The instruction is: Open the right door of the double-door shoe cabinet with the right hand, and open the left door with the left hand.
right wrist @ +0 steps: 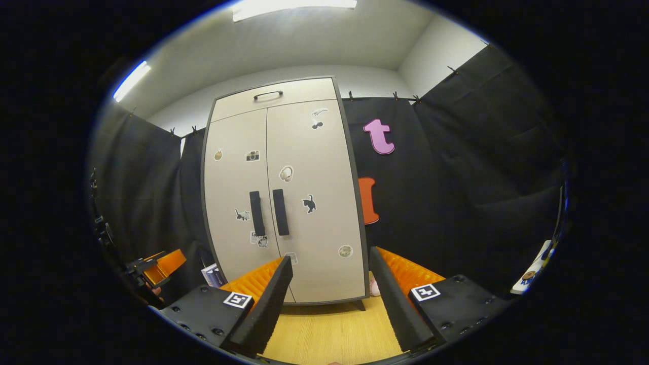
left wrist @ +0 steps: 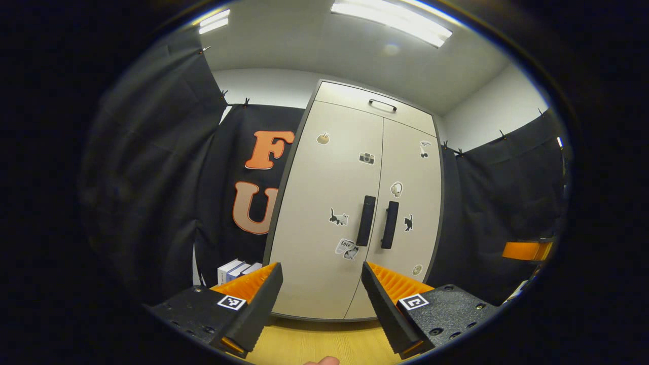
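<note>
A tall beige shoe cabinet (left wrist: pixel 324 203) (right wrist: pixel 304 167) stands ahead with both doors closed and stickers on them. Two black vertical handles sit side by side at the centre seam: the left door's handle (left wrist: pixel 365 220) (right wrist: pixel 257 213) and the right door's handle (left wrist: pixel 389 224) (right wrist: pixel 280 212). My left gripper (left wrist: pixel 321 274) is open, well short of the cabinet, with nothing between its fingers. My right gripper (right wrist: pixel 330 266) is open too, also at a distance and holding nothing. The right gripper (left wrist: pixel 527 250) shows far off at the edge of the left gripper view, and the left gripper (right wrist: pixel 159 266) at the edge of the right gripper view.
A drawer front with a small handle (left wrist: pixel 383 105) (right wrist: pixel 267 94) tops the cabinet. Black cloth walls flank it on both sides. Boxes (left wrist: pixel 236 268) (right wrist: pixel 212 275) rest on the floor left of the cabinet. The wooden floor (left wrist: pixel 324 342) (right wrist: pixel 329 329) lies between me and the doors.
</note>
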### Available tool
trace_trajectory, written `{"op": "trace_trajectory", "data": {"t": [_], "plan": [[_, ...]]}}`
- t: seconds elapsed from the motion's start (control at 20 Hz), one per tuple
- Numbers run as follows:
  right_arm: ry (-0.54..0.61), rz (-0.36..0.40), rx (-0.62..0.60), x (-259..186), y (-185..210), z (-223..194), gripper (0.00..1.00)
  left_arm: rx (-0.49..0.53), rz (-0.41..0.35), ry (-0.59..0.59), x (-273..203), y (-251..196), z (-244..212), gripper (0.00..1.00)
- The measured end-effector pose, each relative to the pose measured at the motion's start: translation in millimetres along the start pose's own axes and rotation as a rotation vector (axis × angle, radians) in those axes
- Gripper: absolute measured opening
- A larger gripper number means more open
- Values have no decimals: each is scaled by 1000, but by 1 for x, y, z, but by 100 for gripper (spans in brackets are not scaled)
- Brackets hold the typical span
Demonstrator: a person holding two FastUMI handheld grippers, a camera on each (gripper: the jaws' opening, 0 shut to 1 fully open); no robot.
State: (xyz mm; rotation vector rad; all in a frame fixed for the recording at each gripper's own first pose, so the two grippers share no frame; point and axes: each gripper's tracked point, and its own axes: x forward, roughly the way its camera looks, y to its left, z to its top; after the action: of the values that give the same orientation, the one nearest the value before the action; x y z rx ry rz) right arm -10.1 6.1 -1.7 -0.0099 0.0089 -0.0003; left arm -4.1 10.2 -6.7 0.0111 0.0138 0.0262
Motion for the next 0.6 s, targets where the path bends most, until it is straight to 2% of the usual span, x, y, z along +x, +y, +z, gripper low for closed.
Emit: {"op": "trace_trajectory", "data": {"t": [0.3,0.6], "plan": [[1,4,8,1,3,0,98,6,-4,-5,2,0,1,94],[-15,47,13,11,7,13,98,16,16,-9,7,-4,6,94]]}}
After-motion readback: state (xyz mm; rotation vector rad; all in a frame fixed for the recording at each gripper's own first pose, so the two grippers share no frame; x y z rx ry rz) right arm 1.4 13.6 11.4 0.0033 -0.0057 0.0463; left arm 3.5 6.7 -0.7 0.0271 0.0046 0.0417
